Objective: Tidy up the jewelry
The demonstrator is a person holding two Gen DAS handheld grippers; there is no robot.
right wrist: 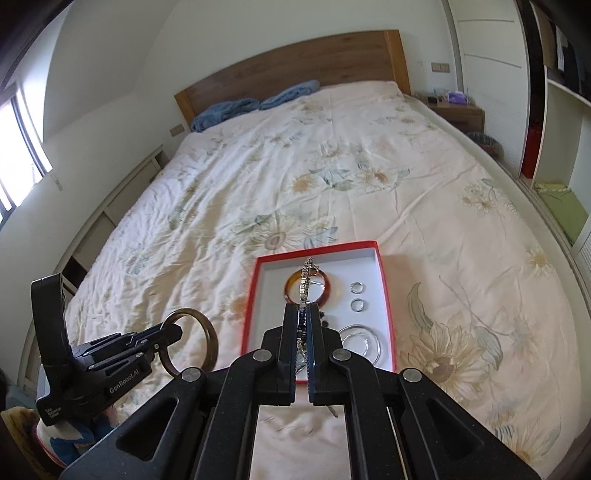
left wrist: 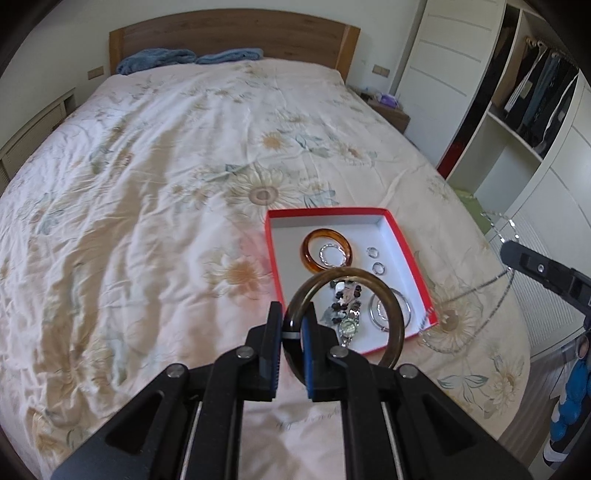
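My left gripper [left wrist: 293, 314] is shut on a dark brown bangle [left wrist: 397, 317], held upright just over the near left corner of a red box [left wrist: 391, 236] with a white inside. The box lies on the bed and holds an amber bangle [left wrist: 310, 254], two small silver rings [left wrist: 379, 267], silver bangles [left wrist: 408, 308], a beaded bracelet [left wrist: 345, 295] and a watch [left wrist: 347, 325]. My right gripper [right wrist: 303, 310] is shut on a silver chain [right wrist: 304, 284] above the box's [right wrist: 384, 280] near edge. The chain's loop [left wrist: 491, 314] hangs beside the box's right edge. The left gripper [right wrist: 173, 334] with its bangle [right wrist: 208, 332] shows left of the box.
The box rests on a floral bedspread [left wrist: 166, 184] near the bed's foot. Blue pillows [left wrist: 159, 59] lie by the wooden headboard [left wrist: 236, 33]. A nightstand [right wrist: 458, 110] and an open wardrobe [left wrist: 517, 122] stand to the right of the bed.
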